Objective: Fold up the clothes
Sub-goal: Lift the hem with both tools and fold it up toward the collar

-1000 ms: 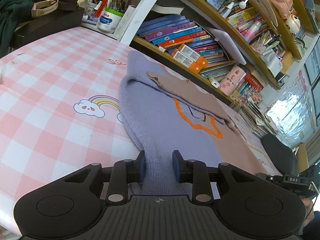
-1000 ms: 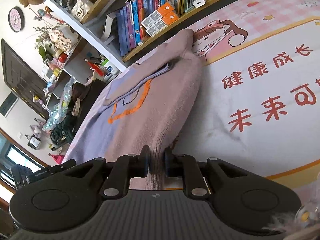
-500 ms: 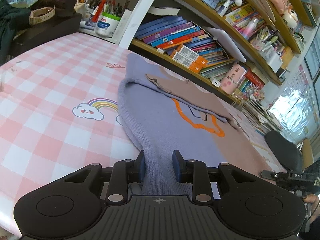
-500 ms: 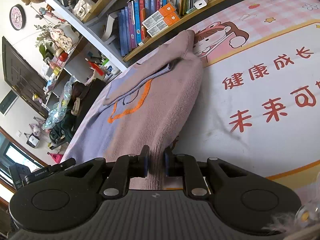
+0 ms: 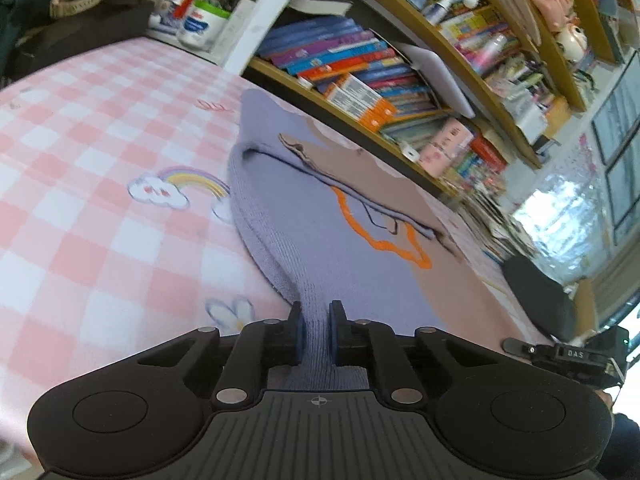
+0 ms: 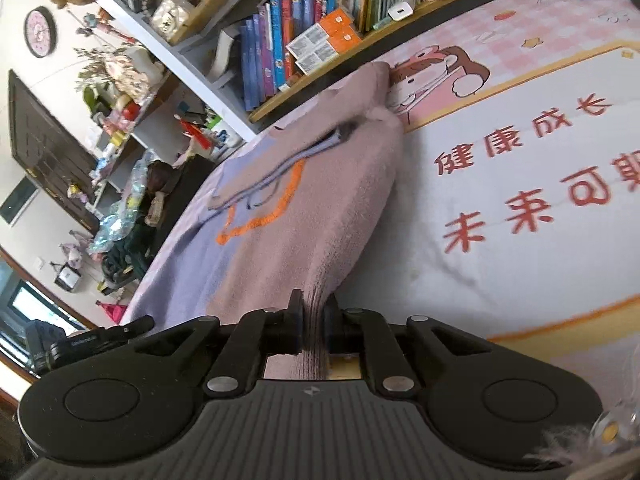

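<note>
Behind the sweater (image 5: pixel 352 248), a long bookshelf (image 5: pixel 360 76) full of bright books runs along the far edge of the tabletop (image 5: pixel 80 168). A white pot of pens (image 5: pixel 202 26) stands past the sweater's far left corner, beside the white shelf post. A pink pencil case (image 5: pixel 444 146) sits on the shelf behind the sweater. A dark round thing (image 5: pixel 540 300) rests to the right of the sweater, too blurry to name. Nothing lies on top of the sweater.

The sweater lies flat on the tabletop, on a pink checked mat with a rainbow and a cloud. It is soft and knitted, purple on one half and dusty pink (image 6: pixel 320 216) on the other, with an orange outline shape in the middle. Its sleeves are folded across its top part.

The left gripper (image 5: pixel 316 334) sits low at the sweater's near left corner, and its jaws pinch a bunch of purple cloth. The right gripper (image 6: pixel 314 330) sits low at the near right corner, and its jaws pinch a bunch of pink cloth. Both corners are lifted a little off the tabletop, so the cloth rises into the jaws.
</note>
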